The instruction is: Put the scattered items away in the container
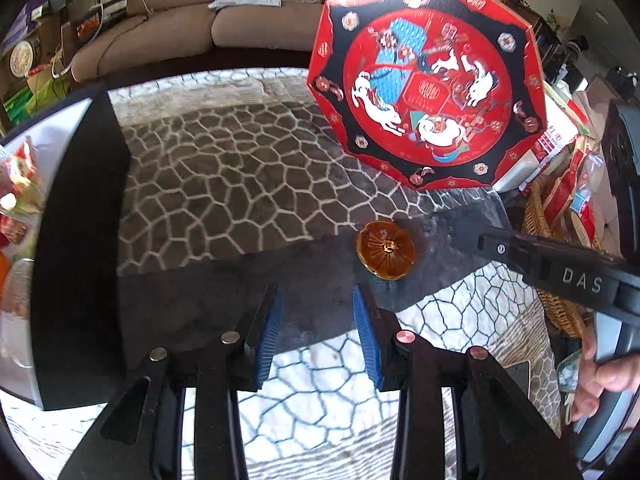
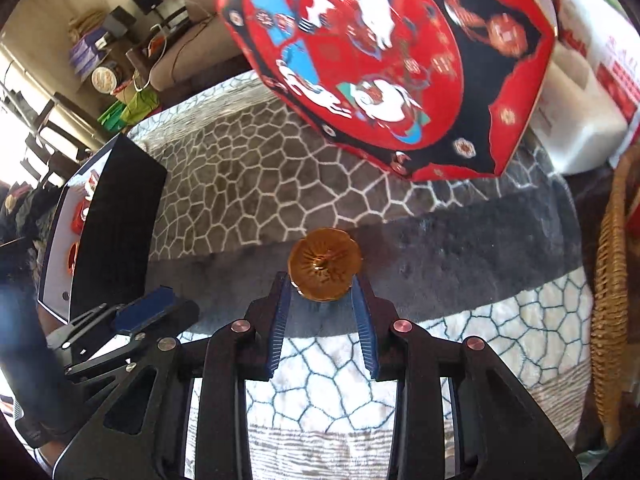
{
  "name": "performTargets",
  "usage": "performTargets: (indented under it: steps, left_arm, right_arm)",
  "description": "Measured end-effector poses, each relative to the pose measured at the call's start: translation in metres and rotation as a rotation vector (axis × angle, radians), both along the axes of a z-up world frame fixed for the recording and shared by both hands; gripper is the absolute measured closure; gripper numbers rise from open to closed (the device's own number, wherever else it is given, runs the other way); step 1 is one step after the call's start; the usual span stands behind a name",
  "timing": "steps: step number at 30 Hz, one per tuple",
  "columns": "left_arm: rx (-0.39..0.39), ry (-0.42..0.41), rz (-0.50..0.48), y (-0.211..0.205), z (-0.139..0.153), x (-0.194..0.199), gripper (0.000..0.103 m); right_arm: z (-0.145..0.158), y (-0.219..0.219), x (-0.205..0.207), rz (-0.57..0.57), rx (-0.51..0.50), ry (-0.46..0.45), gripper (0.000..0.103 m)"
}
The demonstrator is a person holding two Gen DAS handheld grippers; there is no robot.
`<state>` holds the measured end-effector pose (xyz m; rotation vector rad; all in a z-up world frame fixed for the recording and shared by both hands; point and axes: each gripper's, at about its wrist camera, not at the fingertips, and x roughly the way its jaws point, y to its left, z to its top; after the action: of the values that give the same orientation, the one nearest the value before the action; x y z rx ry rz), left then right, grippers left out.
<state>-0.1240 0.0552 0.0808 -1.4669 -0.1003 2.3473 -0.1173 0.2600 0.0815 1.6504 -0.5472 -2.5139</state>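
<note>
Our right gripper's (image 2: 322, 300) blue ribbed fingers (image 2: 280, 320) pinch the amber, scallop-edged glass lid (image 2: 325, 266); our left gripper's (image 1: 318, 312) blue fingers (image 1: 268, 332) stand apart around nothing.

We see the amber lid held by its near edge between the right pads, above the dark band of the grey plush blanket with a white cobble pattern (image 1: 224, 168). In the left view the lid (image 1: 385, 250) sits just beyond our empty left fingertips, with the right tool reaching in from the right and a hand on its grip. Beyond the lid rests a red and black octagonal box with white rabbits (image 1: 428, 76). A black-sided container (image 1: 76, 240) stands at the left, a wicker basket (image 2: 612, 280) at the right.
</note>
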Motion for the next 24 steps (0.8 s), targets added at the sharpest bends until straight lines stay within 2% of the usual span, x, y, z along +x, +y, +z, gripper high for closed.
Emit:
performTargets:
  steps: [2,7,12,18,20,24]
  left_arm:
    - [0.030,-0.044,0.014,0.012,-0.022,-0.013,0.067]
    - [0.030,-0.088,0.058,0.032,-0.055,-0.037,0.067]
    - [0.099,-0.118,0.087,0.036,-0.068,-0.051,0.067]
    - [0.085,-0.078,0.081,0.044,-0.068,-0.056,0.067]
    - [0.121,-0.089,0.100,0.039,-0.069,-0.057,0.067]
    - [0.243,-0.123,0.143,0.020,-0.074,-0.058,0.067]
  right_arm:
    - [-0.020,0.015,-0.004,-0.032,-0.069,-0.010,0.073]
    - [-0.061,0.039,-0.015,-0.089,-0.216,-0.021,0.077]
    - [-0.081,0.041,-0.025,-0.086,-0.290,-0.016,0.078]
    - [-0.097,0.046,-0.027,-0.112,-0.411,-0.003,0.082]
    - [-0.099,0.045,-0.026,-0.108,-0.425,0.001,0.082]
    - [-0.100,0.040,-0.025,-0.092,-0.432,0.004,0.082]
